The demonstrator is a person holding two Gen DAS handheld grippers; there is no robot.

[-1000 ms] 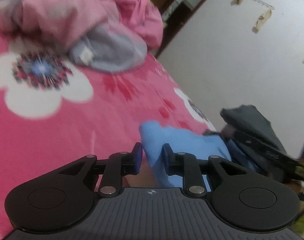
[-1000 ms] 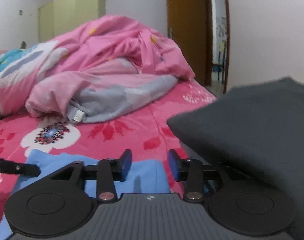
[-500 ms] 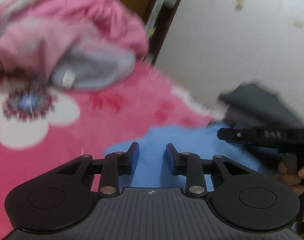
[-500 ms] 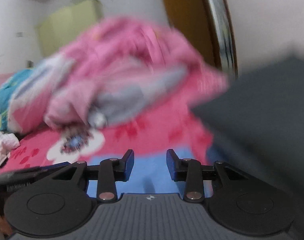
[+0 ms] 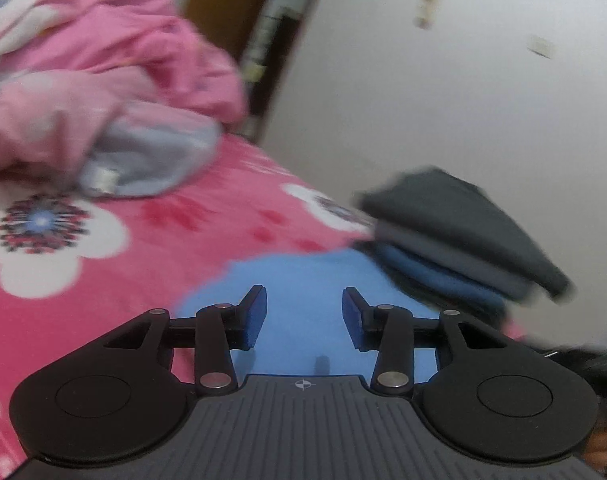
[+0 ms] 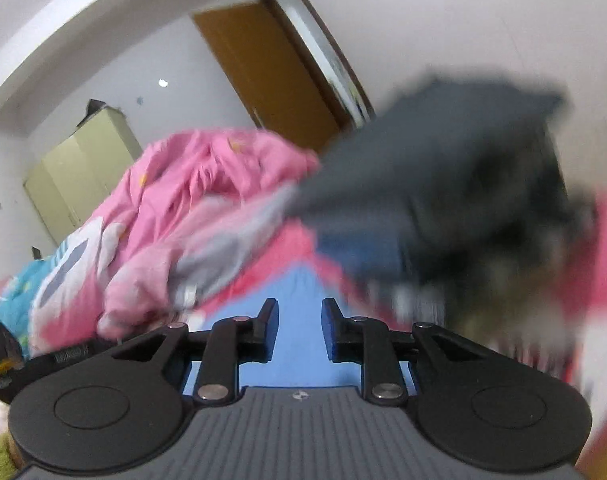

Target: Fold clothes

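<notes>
Bedding, pink and crumpled, heaps on the floral bed. Right of it sits a stack of folded clothes. A blue garment lies flat beneath both grippers: left gripper fingers opening, moderately apart; right gripper fingers closing, narrow, holding nothing.

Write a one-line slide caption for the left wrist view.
Left gripper, open, above a light blue cloth garment on the pink floral bedsheet, beside a stack of folded dark clothes.

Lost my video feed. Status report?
Left gripper open, jaws just opening. Right gripper empty, jaws closing. Blue garment flat on bed. Folded stack alongside.
</notes>
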